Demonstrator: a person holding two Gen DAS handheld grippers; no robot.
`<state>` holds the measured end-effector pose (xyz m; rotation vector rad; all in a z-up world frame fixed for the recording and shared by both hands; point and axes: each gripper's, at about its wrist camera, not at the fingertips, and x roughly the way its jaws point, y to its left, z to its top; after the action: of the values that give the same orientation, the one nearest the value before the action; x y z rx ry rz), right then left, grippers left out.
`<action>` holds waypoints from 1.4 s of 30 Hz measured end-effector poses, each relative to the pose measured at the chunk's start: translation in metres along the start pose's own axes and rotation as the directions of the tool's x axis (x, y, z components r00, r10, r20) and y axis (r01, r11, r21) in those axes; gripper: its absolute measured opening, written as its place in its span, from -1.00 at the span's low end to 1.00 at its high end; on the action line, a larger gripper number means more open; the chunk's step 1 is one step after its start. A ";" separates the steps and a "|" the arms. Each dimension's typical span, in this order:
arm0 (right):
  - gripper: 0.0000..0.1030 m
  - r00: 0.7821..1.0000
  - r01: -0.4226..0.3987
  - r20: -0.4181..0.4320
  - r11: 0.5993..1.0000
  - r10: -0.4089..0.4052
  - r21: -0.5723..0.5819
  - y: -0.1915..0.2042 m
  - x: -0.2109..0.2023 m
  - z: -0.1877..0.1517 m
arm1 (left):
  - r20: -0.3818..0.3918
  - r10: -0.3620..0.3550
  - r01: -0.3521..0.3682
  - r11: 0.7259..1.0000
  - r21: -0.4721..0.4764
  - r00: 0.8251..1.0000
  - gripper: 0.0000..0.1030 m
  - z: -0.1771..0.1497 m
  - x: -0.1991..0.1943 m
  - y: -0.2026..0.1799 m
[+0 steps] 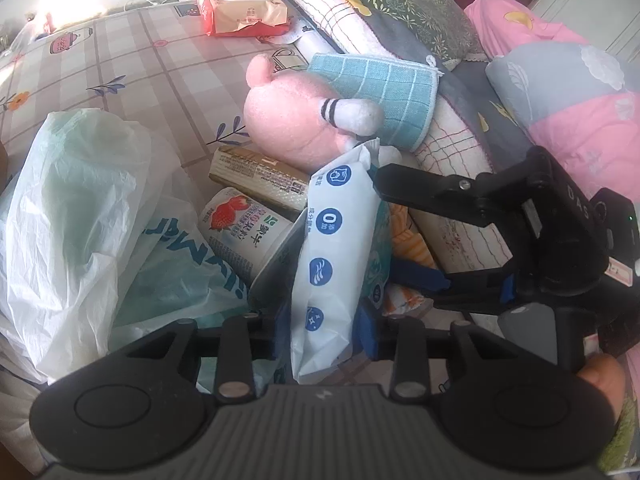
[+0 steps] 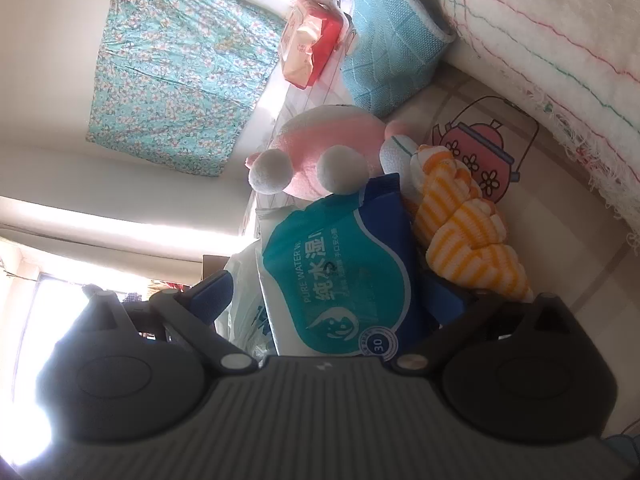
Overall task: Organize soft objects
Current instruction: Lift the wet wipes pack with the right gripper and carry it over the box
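Left wrist view had the left gripper (image 1: 325,322) tilted steeply down over the bed, and its jaws were clamped on the wet wipes pack (image 1: 335,256), pressing in from both sides on the pack's lower part. That pack stood on end, white back with blue round icons facing the camera, its crimped top edge reaching up toward the pink plush toy (image 1: 296,120). Coming in from the right was the right gripper (image 1: 406,236), its two black arms spread wide, one above and one below, straddling the pack without squeezing it. Right wrist view, rolled on its side, confirmed it: the right gripper (image 2: 344,292) had its blue pads (image 2: 214,294) standing well apart, with the teal and blue front of the wet wipes pack (image 2: 340,272) sitting loose between them. Just beside the pack lay an orange and white striped knit item (image 2: 464,228), resting on the checked bedsheet (image 2: 480,100). Behind, the plush toy (image 2: 320,140) showed two white round feet. Back in the left view, a strawberry yogurt cup (image 1: 244,228) and a tan carton (image 1: 260,176) lay left of the pack, next to a white plastic bag (image 1: 76,220). A folded teal cloth (image 1: 376,92) leaned against the rolled bedding, and a red wipes packet (image 1: 240,4) sat far back on the sheet
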<state>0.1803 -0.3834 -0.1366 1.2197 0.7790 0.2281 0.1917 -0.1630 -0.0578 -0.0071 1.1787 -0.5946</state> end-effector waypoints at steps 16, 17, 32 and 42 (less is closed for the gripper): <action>0.78 0.988 -0.153 0.037 0.988 0.151 0.038 0.011 -0.042 -0.025 | 0.135 -0.046 0.037 0.997 0.063 0.990 -0.36 -0.007 -0.057 -0.024; 0.78 0.986 -0.162 0.041 0.986 0.161 0.032 0.016 -0.045 -0.028 | 0.143 -0.049 0.040 0.997 0.065 0.988 -0.37 -0.008 -0.062 -0.025; 0.78 0.963 -0.268 -0.008 0.955 0.269 -0.128 0.108 -0.062 -0.072 | 0.364 -0.070 0.063 0.998 0.033 0.929 -0.37 -0.056 -0.168 -0.005; 0.78 0.940 -0.326 -0.185 0.915 0.287 -0.237 0.188 -0.010 -0.122 | 0.500 0.030 0.031 0.993 -0.113 0.865 -0.37 -0.100 -0.234 0.052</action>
<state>0.1395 -0.2294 0.0221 1.0734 0.6544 0.6684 0.0697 0.0132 0.0880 -0.2508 0.7009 -0.4830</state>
